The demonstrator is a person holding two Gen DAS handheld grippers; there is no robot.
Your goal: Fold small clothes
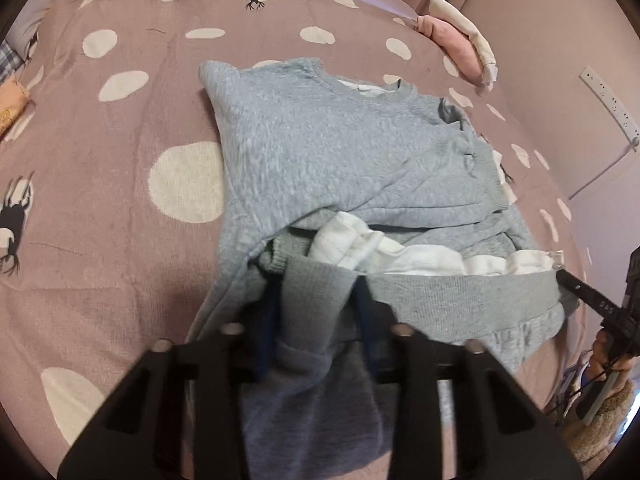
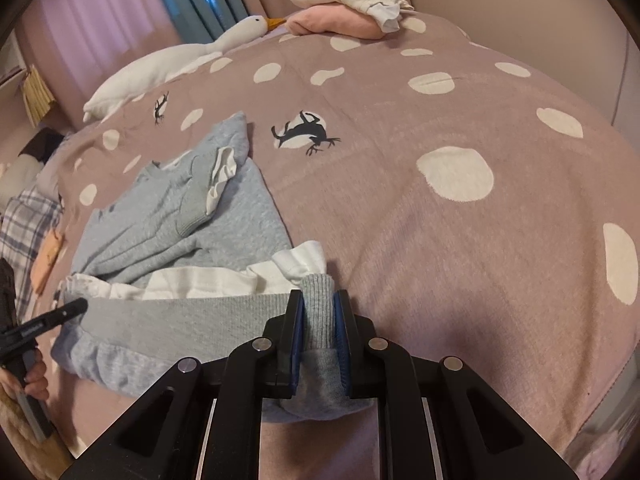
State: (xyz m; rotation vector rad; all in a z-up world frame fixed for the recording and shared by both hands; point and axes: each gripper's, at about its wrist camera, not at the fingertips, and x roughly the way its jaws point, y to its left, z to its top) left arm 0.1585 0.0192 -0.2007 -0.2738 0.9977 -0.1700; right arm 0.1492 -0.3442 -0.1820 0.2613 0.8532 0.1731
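A small grey sweater point(image 1: 320, 148) with a white lining point(image 1: 420, 256) lies on a mauve dotted blanket point(image 1: 120, 240), its sleeves folded across the chest. My left gripper point(image 1: 318, 300) is shut on the ribbed hem at the near left corner, with grey fabric bunched between its blue pads. My right gripper point(image 2: 319, 312) is shut on the same hem at the sweater's point(image 2: 240, 216) other corner. The hem band stretches between the two grippers, lifted a little so the lining shows. A finger point(image 1: 580, 288) of the right gripper shows at the right edge of the left wrist view.
Folded pink and white clothes point(image 2: 344, 16) sit at the bed's far edge beside a white goose plush point(image 2: 168, 64). Plaid fabric point(image 2: 28, 216) lies at the left. A socket strip point(image 1: 608, 96) is on the wall. Bare blanket point(image 2: 480, 240) spreads right of the sweater.
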